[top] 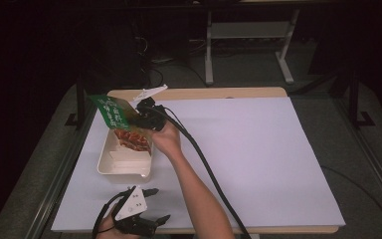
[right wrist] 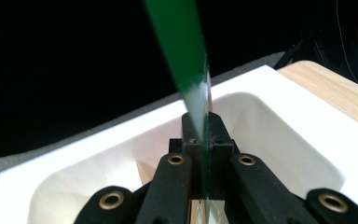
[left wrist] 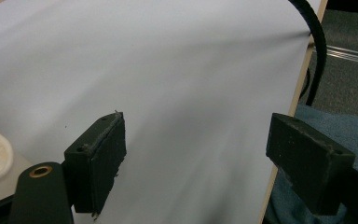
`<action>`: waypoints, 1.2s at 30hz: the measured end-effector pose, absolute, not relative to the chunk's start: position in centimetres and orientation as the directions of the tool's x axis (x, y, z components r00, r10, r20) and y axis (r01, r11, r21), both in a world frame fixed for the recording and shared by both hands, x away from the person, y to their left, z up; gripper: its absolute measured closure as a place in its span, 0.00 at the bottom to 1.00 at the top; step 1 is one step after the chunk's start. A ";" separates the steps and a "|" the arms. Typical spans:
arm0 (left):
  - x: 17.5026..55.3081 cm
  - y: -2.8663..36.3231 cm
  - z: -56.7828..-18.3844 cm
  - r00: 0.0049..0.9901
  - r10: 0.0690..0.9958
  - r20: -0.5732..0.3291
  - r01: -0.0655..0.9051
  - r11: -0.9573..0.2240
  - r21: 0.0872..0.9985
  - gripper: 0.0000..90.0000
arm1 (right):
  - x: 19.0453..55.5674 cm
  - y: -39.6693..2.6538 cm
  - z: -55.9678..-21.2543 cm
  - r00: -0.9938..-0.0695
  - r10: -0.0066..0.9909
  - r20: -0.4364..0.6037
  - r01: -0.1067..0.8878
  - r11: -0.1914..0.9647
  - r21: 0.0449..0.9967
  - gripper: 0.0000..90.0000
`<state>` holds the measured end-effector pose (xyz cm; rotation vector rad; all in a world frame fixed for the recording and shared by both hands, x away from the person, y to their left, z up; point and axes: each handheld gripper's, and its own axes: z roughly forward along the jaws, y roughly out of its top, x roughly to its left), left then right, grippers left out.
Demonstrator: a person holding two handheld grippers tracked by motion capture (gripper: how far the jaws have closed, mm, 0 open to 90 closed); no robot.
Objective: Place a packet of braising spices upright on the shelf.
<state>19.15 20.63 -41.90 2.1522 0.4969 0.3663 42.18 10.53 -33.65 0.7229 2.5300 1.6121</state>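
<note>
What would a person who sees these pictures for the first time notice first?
Probably the green snack packet, pinched by the right hand-held gripper and held above the cream plastic container at the table's far left. In the right gripper view, the jaws are closed on the packet's thin edge. Next, the left hand-held gripper, open and holding nothing, near the table's front edge over the white sheet.

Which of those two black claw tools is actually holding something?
The right gripper, over the cream plastic tray: its fingers are shut on a green snack packet. The left gripper, near the table's front edge, is open and holds nothing.
</note>
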 end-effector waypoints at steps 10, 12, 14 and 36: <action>19.2 20.4 -42.0 0.878 0.472 0.086 0.212 -0.543 0.812 0.21 | 42.4 9.3 -35.1 -0.887 0.405 0.221 0.364 0.319 0.875 0.99; 19.2 20.4 -42.0 0.878 0.472 0.087 0.213 -0.545 0.811 0.21 | 42.5 9.1 -35.3 -0.883 0.409 0.230 0.371 0.306 0.877 0.99; 19.2 20.4 -42.0 0.878 0.471 0.087 0.213 -0.545 0.811 0.21 | 42.5 9.0 -35.3 -0.882 0.408 0.234 0.372 0.303 0.877 0.99; 19.4 20.4 -42.1 0.878 0.472 0.082 0.218 -0.544 0.810 0.21 | 41.8 6.4 -34.3 -0.879 0.416 0.232 0.379 0.315 0.870 0.72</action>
